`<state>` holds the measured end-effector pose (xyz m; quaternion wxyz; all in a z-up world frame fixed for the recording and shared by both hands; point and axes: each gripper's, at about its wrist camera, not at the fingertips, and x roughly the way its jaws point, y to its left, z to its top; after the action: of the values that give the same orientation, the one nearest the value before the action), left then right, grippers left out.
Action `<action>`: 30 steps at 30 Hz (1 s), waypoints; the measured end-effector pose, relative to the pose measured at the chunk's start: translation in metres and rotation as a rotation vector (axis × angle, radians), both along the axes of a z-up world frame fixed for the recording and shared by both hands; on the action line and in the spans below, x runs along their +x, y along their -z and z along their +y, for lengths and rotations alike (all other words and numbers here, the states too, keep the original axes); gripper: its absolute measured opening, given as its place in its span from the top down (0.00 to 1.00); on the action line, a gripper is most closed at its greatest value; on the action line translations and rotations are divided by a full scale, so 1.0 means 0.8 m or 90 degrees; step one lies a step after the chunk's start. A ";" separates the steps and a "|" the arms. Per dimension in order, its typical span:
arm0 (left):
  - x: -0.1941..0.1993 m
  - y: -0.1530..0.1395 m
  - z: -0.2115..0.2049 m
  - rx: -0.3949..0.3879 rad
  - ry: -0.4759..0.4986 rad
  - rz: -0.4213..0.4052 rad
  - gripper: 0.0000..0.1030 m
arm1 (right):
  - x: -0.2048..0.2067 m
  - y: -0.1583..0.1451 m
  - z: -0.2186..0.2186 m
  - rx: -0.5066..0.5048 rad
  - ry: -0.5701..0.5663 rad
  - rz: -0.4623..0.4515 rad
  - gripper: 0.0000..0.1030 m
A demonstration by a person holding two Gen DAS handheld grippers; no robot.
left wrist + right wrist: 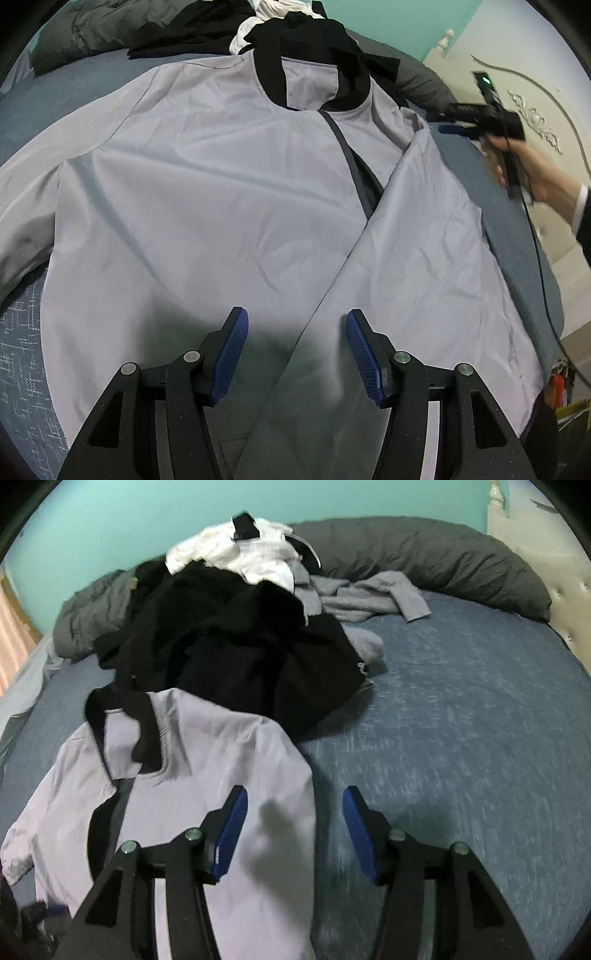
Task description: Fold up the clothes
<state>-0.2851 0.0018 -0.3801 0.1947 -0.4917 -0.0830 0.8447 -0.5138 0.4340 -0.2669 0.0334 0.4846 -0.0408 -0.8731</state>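
**Grey jacket spread flat, one sleeve folded in**

Pale grey fabric with a black collar marks the jacket (207, 206), which is laid front-up across the blue bed sheet (461, 738). In the left wrist view its collar (273, 79) is seen at 12 o'clock and its hem at 6 o'clock, so the long axis runs from 6 to 12. A sleeve (424, 236) has been laid diagonally over the body from about 1 o'clock towards 6; the opposite sleeve is still spread outward at 9 o'clock.

The left tool (295, 350) is held just above the hem, its blue pads apart and nothing between them. The right tool (291, 834) is likewise parted and empty, hovering over the jacket's edge at the shoulder; motion blur is seen on the sheet beneath it. It is carried by the person's hand (532, 173) at 3 o'clock in the left view.

A sleeve-folding step is judged to be in hand. Next, the spread sleeve would probably need to be gripped near its cuff and brought across the body, before the hem is lifted towards the collar.

A pile of unfolded clothes (236, 642) lies beyond the collar.
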 end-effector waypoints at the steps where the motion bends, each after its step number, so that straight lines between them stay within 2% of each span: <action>1: 0.000 0.001 0.001 -0.001 0.001 0.001 0.42 | -0.011 0.006 -0.004 0.012 0.002 -0.013 0.47; 3: -0.001 0.003 0.001 0.000 0.001 0.000 0.42 | -0.026 0.018 -0.008 0.025 0.009 -0.037 0.50; 4: -0.001 0.005 0.000 0.000 0.001 -0.001 0.42 | -0.032 0.023 -0.008 0.032 0.015 -0.046 0.69; 5: -0.001 0.007 0.000 0.001 0.001 -0.001 0.42 | -0.037 0.029 -0.009 0.038 0.021 -0.055 0.81; 6: -0.001 0.008 0.000 0.000 0.001 -0.002 0.42 | -0.041 0.032 -0.007 0.046 0.032 -0.060 0.88; 9: -0.001 0.012 0.005 -0.011 0.005 0.001 0.42 | -0.050 0.029 0.000 0.066 0.071 -0.043 0.93; 12: 0.000 0.014 0.006 -0.015 0.005 0.003 0.42 | -0.059 0.032 0.001 0.091 0.080 -0.051 0.94; 16: -0.001 0.015 0.005 -0.011 0.004 0.002 0.42 | -0.065 0.026 0.009 0.041 0.094 -0.037 0.93; 17: -0.002 0.015 0.006 -0.011 0.005 0.002 0.42 | -0.064 0.023 0.015 0.023 0.105 -0.033 0.91; 19: -0.001 0.016 0.006 -0.011 0.004 0.001 0.42 | -0.061 0.018 0.025 -0.010 0.121 -0.021 0.80; 21: -0.003 0.016 0.006 -0.008 0.003 0.000 0.42 | -0.058 0.013 0.031 -0.026 0.127 -0.009 0.74; 24: -0.004 0.017 0.005 -0.006 0.003 0.000 0.42 | -0.051 0.006 0.035 -0.061 0.116 0.012 0.64; 27: -0.007 0.016 0.007 -0.008 0.003 -0.001 0.42 | -0.045 -0.004 0.040 -0.080 0.108 0.043 0.64; 30: -0.006 0.016 0.008 -0.009 0.004 -0.001 0.42 | -0.041 -0.004 0.047 -0.082 0.110 0.044 0.64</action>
<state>-0.2900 0.0083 -0.3928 0.1939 -0.4938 -0.0760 0.8443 -0.5468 0.4720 -0.2641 -0.0093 0.4457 -0.1369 -0.8846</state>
